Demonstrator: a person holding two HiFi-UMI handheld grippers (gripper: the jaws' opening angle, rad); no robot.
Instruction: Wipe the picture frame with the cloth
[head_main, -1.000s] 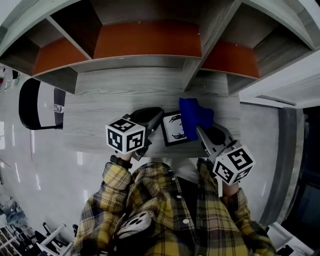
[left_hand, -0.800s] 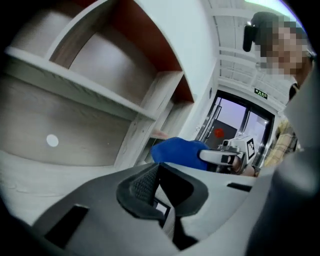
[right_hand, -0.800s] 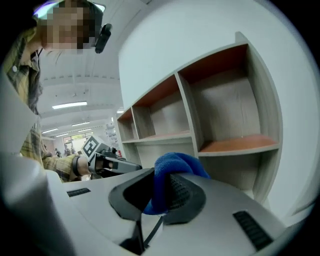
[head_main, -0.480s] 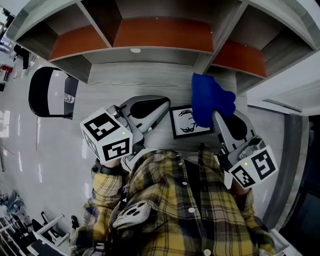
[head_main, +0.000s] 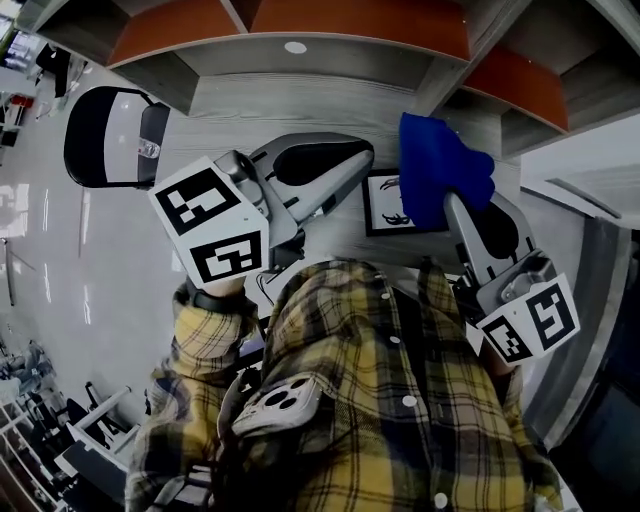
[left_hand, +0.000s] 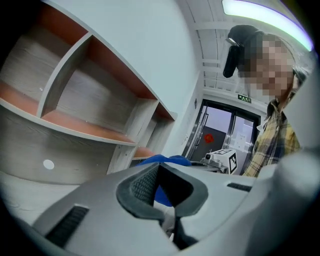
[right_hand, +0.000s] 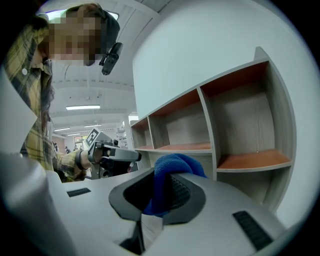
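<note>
Both grippers sit higher in the head view than a second ago and look larger, and the cloth and picture frame have shifted up the frame with them.

Head view: the left gripper (head_main: 358, 165) reaches in from centre left, its marker cube (head_main: 210, 230) nearest the camera. Its jaws are closed. The picture frame (head_main: 385, 200) sits just right of its tip, at upper centre over the grey table (head_main: 250, 105). Whether the tip touches the frame's left edge is hard to say from this angle. The right gripper (head_main: 452, 200) comes in from the lower right and is clamped on the blue cloth (head_main: 435, 170), which bunches past its tip and covers the frame's right side. A plaid shirt (head_main: 380, 400) fills the bottom half, and the shelves (head_main: 350, 20) run along the top edge.

Left gripper view: the left gripper (left_hand: 159, 165) has its pads meeting at the tips, with nothing seen between them. The cloth (left_hand: 172, 160) shows just beyond, at centre. The right gripper (left_hand: 220, 157) is behind it at centre right, and the shelves (left_hand: 80, 100) are at left.

Right gripper view: the right gripper (right_hand: 165, 180) pinches the cloth (right_hand: 172, 167), which bulges up between its pads at lower centre. The left gripper (right_hand: 110, 152) shows at centre left, and the shelves (right_hand: 235, 125) fill the right.
</note>
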